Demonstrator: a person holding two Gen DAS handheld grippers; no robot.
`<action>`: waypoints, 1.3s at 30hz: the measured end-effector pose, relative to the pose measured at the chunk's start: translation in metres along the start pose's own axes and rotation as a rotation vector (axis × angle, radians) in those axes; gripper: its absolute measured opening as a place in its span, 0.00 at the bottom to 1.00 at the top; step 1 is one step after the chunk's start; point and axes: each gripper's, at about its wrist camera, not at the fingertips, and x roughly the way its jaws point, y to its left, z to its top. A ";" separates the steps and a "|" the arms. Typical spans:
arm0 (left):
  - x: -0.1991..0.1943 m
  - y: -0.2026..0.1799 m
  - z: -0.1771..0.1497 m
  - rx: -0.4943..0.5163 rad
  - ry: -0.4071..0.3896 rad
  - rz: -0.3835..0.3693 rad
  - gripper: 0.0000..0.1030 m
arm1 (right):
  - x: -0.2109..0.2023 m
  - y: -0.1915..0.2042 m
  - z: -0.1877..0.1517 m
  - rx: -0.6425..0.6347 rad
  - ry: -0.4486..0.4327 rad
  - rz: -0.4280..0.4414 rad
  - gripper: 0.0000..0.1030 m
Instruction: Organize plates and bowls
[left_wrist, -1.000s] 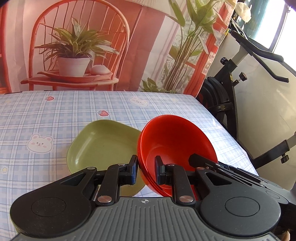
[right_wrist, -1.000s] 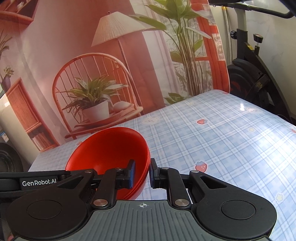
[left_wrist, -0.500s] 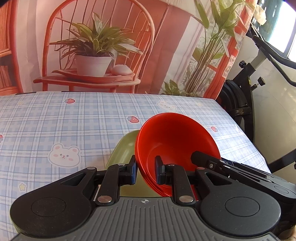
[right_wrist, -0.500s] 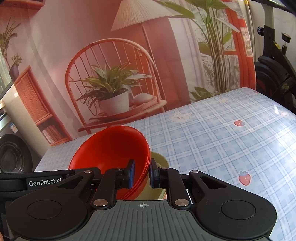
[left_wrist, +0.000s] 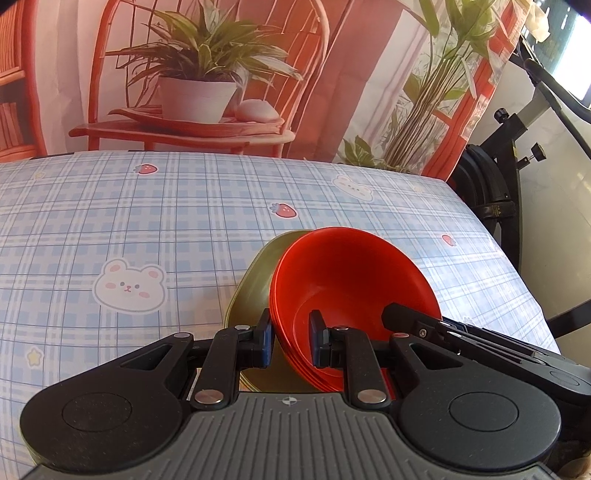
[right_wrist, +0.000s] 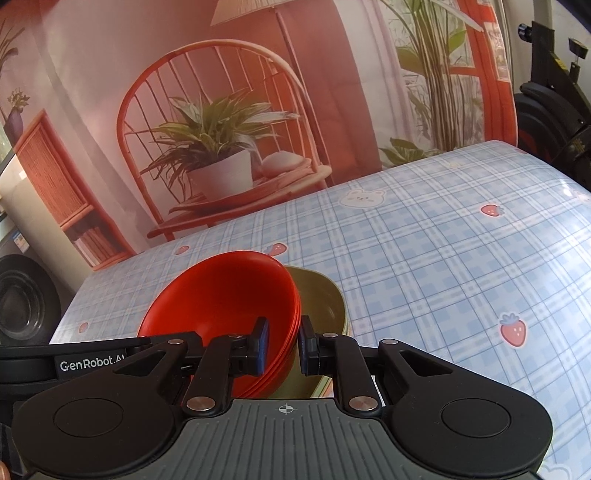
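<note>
A stack of red bowls (left_wrist: 347, 288) is held between both grippers above a green plate (left_wrist: 255, 288) on the checked tablecloth. My left gripper (left_wrist: 290, 341) is shut on the stack's left rim. My right gripper (right_wrist: 282, 345) is shut on its right rim; the red bowls (right_wrist: 229, 295) and the green plate (right_wrist: 321, 299) also show in the right wrist view. The stack covers most of the plate. Whether the bowls touch the plate is hidden.
The table (left_wrist: 129, 221) carries a blue checked cloth with bears and strawberries. Its right edge (left_wrist: 517, 266) lies close to the bowls, with a black exercise bike (left_wrist: 498, 184) beyond it. A printed backdrop (left_wrist: 221, 74) hangs behind the far edge.
Both grippers have carried the red bowl stack over the green plate and lower. The plate, earlier mostly exposed to the left, is now largely covered.
</note>
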 end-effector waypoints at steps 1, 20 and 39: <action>0.000 0.000 0.000 0.005 0.002 0.000 0.19 | 0.001 0.000 0.000 0.000 0.002 -0.001 0.15; 0.000 -0.002 -0.015 0.010 0.030 0.024 0.20 | -0.004 0.003 -0.006 -0.015 0.025 -0.005 0.16; -0.074 -0.010 0.007 0.121 -0.124 0.142 0.65 | -0.071 0.010 -0.004 -0.065 -0.051 -0.116 0.52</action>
